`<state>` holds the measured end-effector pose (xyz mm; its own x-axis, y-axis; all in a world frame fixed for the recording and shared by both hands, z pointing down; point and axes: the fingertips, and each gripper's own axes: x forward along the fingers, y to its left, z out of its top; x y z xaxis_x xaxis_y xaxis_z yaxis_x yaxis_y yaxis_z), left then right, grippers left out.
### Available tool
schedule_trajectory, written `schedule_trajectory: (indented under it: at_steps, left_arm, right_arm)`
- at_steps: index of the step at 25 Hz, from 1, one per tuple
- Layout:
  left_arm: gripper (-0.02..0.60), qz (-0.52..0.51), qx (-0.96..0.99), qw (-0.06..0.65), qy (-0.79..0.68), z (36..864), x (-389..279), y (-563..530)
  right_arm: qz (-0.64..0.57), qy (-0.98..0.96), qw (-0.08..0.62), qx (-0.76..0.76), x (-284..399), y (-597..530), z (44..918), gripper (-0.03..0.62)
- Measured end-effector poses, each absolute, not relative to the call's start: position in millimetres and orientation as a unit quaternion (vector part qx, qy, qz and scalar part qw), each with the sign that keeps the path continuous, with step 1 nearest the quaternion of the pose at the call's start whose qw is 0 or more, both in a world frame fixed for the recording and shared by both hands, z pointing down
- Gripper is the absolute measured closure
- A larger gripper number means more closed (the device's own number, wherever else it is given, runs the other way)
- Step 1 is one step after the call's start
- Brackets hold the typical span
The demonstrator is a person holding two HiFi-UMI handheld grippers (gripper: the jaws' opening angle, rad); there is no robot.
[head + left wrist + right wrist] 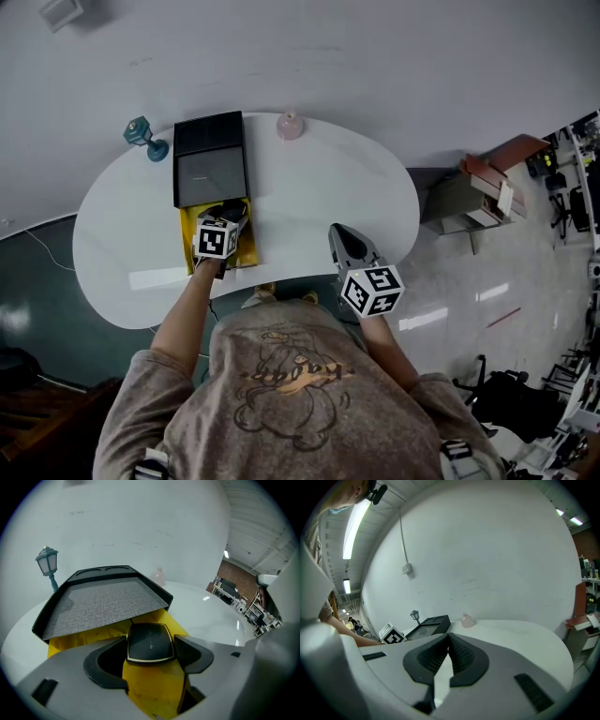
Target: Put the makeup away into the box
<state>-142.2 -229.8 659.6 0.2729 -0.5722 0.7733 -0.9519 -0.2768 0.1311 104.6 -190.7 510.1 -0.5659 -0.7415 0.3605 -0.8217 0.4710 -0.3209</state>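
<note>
The left tool [228, 214] pinches the compact [149, 641] directly above the open yellow box [154, 686] at lower centre, while the right tool [449, 654], pressed together and empty, hangs well apart.

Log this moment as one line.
left gripper: shut on compact | compact: black, over yellow box | lid: open | right gripper: shut, empty, over table
</note>
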Motion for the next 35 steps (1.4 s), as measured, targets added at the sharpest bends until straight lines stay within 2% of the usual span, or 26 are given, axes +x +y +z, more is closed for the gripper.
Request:
schedule_trajectory:
  at_steps: [21, 35]
  left_arm:
    - [0.245, 0.31, 0.735, 0.304, -0.521, 662, -141, -223]
    - [0.245, 0.238, 0.76, 0.27, -0.541, 585, -128, -220]
  right_arm:
    - [0.234, -0.847, 0.082, 0.47, 113, -184, 509, 0.591]
    - [0.223, -0.857, 0.078, 0.459, 113, -189, 502, 0.591]
